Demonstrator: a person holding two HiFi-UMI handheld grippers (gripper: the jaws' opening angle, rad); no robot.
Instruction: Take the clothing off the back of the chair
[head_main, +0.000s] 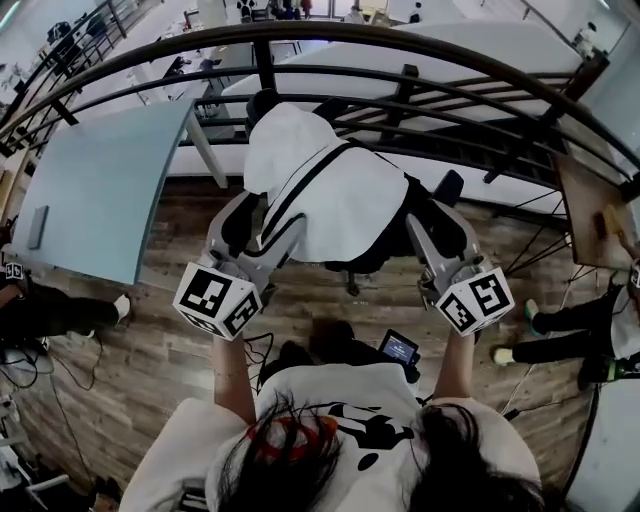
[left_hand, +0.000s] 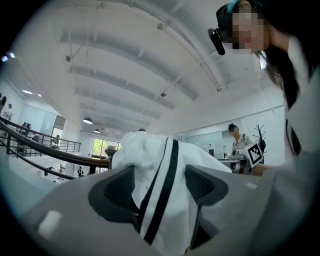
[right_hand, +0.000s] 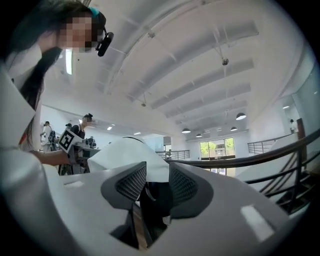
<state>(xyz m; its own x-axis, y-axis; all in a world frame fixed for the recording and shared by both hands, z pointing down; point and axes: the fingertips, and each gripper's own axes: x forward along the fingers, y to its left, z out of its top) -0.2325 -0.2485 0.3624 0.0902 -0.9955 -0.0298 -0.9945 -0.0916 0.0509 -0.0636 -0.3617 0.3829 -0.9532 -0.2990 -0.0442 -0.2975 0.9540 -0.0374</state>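
Nearest the person, the left hand-held gripper (head_main: 262, 228) pointed level and away from the body. Its jaws were closed on a bunched fold of the white clothing (head_main: 330, 195), and in the left gripper view cloth and a black stripe filled the whole gap between the pads (left_hand: 120, 187). The right hand-held gripper (head_main: 437, 215) stood level with it on the other side, jaws partly apart and pinching nothing. Only the dark chair (head_main: 392, 248) showed in the narrow gap, with the garment's white edge lying just past the fingertips and a little to their left. The clothing hung draped over the chair back between the two hand-held grippers, so its width ran left to right from one to the other, its hood end farther off, up over the top of the backrest. The left side therefore looked secured and the right side loose. The next move probably called for the right hand-held gripper to shift inward onto that edge before any lift up and back. Beyond the chair curved a dark railing (head_main: 400, 45).
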